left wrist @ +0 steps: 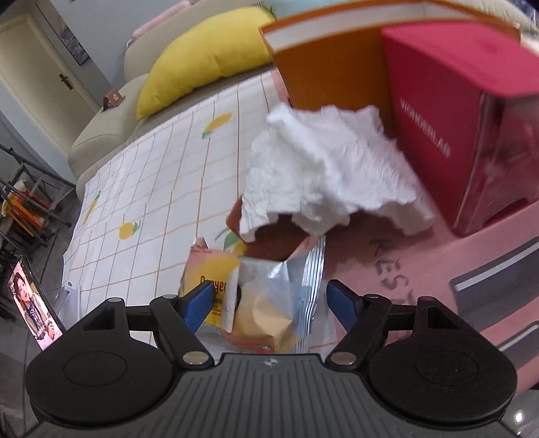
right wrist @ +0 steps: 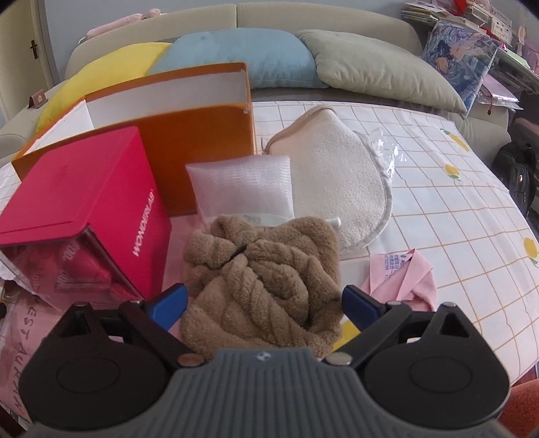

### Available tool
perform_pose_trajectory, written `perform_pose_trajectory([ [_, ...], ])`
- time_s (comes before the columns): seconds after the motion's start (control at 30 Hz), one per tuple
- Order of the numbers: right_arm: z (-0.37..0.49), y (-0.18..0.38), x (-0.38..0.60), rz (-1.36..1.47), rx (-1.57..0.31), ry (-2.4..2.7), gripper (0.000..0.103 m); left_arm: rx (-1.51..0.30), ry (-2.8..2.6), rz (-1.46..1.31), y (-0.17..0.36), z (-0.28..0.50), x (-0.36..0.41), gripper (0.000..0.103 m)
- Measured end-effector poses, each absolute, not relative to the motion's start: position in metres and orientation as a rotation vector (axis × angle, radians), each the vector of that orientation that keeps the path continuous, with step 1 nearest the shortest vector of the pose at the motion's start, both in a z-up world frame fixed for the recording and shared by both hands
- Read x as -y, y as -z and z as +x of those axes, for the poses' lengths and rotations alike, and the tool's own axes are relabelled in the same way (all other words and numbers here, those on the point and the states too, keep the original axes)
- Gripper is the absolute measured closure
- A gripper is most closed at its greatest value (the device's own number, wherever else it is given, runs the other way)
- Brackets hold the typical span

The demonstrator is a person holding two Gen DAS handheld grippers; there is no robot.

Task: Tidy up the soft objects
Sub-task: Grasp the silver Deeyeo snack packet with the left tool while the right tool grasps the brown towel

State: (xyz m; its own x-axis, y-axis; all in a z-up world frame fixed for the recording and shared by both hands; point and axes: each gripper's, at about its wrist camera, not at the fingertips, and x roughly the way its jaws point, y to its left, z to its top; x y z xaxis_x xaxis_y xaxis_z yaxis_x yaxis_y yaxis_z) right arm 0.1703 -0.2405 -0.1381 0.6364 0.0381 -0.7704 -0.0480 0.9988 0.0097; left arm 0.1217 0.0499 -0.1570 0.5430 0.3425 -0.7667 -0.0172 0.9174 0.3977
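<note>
A crumpled brown fleece towel (right wrist: 259, 283) lies between the right gripper's (right wrist: 264, 301) wide-open, empty jaws; the left gripper's (left wrist: 269, 300) spread jaws flank a foil snack packet (left wrist: 259, 303), gripping nothing.

A beige sofa (right wrist: 235, 20) ran behind the table, lined with yellow (right wrist: 101, 77), blue (right wrist: 242, 57) and grey-green (right wrist: 380, 70) cushions. A checked tablecloth (right wrist: 454, 188) covered the table. A cream door (left wrist: 43, 67) stood in a pale wall.
</note>
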Motion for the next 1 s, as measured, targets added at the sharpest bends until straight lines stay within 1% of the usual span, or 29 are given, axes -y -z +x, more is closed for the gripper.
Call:
perform_pose_trajectory([
  [0.13, 0.175, 0.144, 0.242, -0.012, -0.883, -0.041, 0.007, -0.948, -0.242, 0.391, 0.161, 0.125, -0.048, 0.013],
  [0.2, 0.177, 0.148, 0.243, -0.018, -0.89, -0.043, 0.007, -0.943, -0.237, 0.371, 0.161, 0.126, -0.05, 0.016],
  [0.23, 0.177, 0.15, 0.242, -0.015, -0.899, -0.045, 0.007, -0.945, -0.231, 0.355, 0.16, 0.126, -0.051, 0.021],
  [0.27, 0.178, 0.151, 0.243, -0.01, -0.909, -0.048, 0.01, -0.946, -0.23, 0.346, 0.16, 0.126, -0.052, 0.025],
  [0.3, 0.179, 0.154, 0.243, -0.003, -0.922, -0.05, 0.013, -0.946, -0.229, 0.341, 0.16, 0.126, -0.054, 0.026],
  [0.33, 0.179, 0.155, 0.244, 0.0, -0.932, -0.05, 0.014, -0.947, -0.222, 0.333, 0.159, 0.126, -0.054, 0.03],
  [0.37, 0.179, 0.157, 0.244, 0.003, -0.94, -0.049, 0.018, -0.948, -0.216, 0.327, 0.16, 0.127, -0.054, 0.034],
  [0.4, 0.179, 0.158, 0.244, 0.007, -0.948, -0.048, 0.021, -0.948, -0.214, 0.328, 0.16, 0.127, -0.054, 0.035],
  [0.43, 0.179, 0.159, 0.245, 0.012, -0.952, -0.047, 0.022, -0.949, -0.213, 0.329, 0.16, 0.127, -0.054, 0.039],
  [0.6, 0.178, 0.162, 0.247, 0.018, -0.974, -0.034, 0.04, -0.939, -0.214, 0.309, 0.157, 0.127, -0.059, 0.052],
  [0.67, 0.176, 0.161, 0.246, 0.009, -0.973, -0.031, 0.045, -0.922, -0.216, 0.31, 0.153, 0.125, -0.059, 0.061],
  [0.7, 0.175, 0.16, 0.246, 0.006, -0.97, -0.032, 0.047, -0.914, -0.218, 0.306, 0.151, 0.123, -0.06, 0.062],
  [0.87, 0.17, 0.155, 0.249, 0.031, -0.973, -0.025, 0.052, -0.873, -0.228, 0.269, 0.136, 0.114, -0.065, 0.072],
  [1.0, 0.165, 0.148, 0.252, 0.06, -0.964, -0.021, 0.052, -0.826, -0.218, 0.237, 0.119, 0.103, -0.066, 0.077],
])
